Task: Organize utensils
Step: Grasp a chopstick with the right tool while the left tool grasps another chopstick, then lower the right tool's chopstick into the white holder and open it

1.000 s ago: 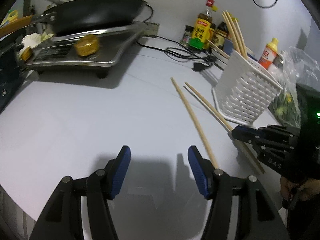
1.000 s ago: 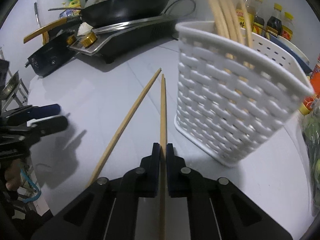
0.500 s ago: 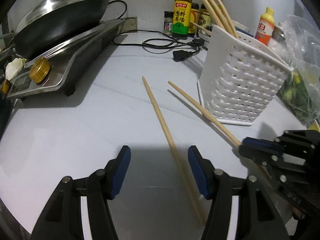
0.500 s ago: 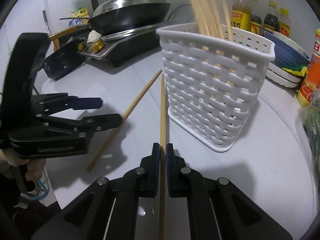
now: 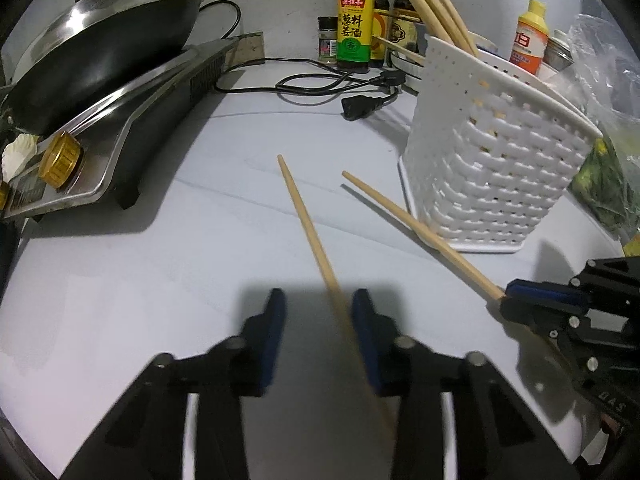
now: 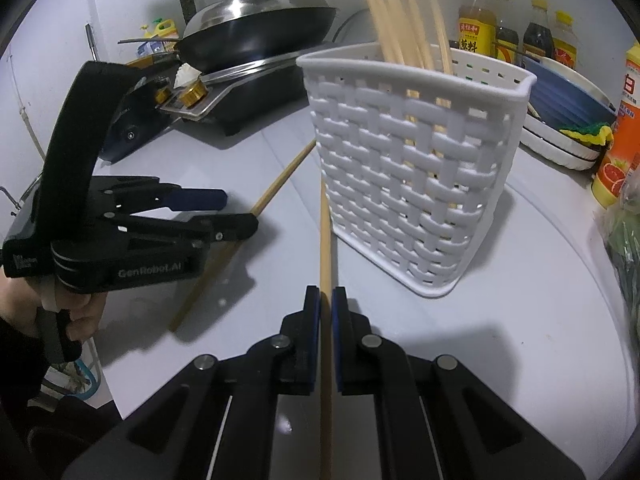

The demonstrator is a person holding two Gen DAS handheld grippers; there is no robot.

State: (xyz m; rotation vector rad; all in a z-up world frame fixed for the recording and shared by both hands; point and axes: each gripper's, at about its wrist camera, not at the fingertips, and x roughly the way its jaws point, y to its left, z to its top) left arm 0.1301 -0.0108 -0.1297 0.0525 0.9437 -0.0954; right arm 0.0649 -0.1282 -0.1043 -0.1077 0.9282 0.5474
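Note:
My right gripper (image 6: 326, 300) is shut on a wooden chopstick (image 6: 325, 236) that points forward past the left side of the white woven utensil basket (image 6: 416, 184); that chopstick (image 5: 416, 232) and gripper (image 5: 505, 298) also show in the left wrist view. A second chopstick (image 5: 308, 232) lies on the white counter. My left gripper (image 5: 318, 308) is open with its jaws on either side of this chopstick's near part; its right pad is close to it. Several chopsticks (image 6: 400, 28) stand in the basket (image 5: 492, 172).
A stove (image 5: 120, 120) with a lidded black wok (image 5: 100, 48) stands at the left. A black power cord and plug (image 5: 352, 100) lie behind. Sauce bottles (image 5: 354, 28) line the wall. A bag of greens (image 5: 604, 184) and stacked dishes (image 6: 560, 120) lie beyond the basket.
My left gripper has moved forward and right so the lying chopstick is now between its jaws, which have narrowed. My right gripper has lifted its chopstick toward the basket.

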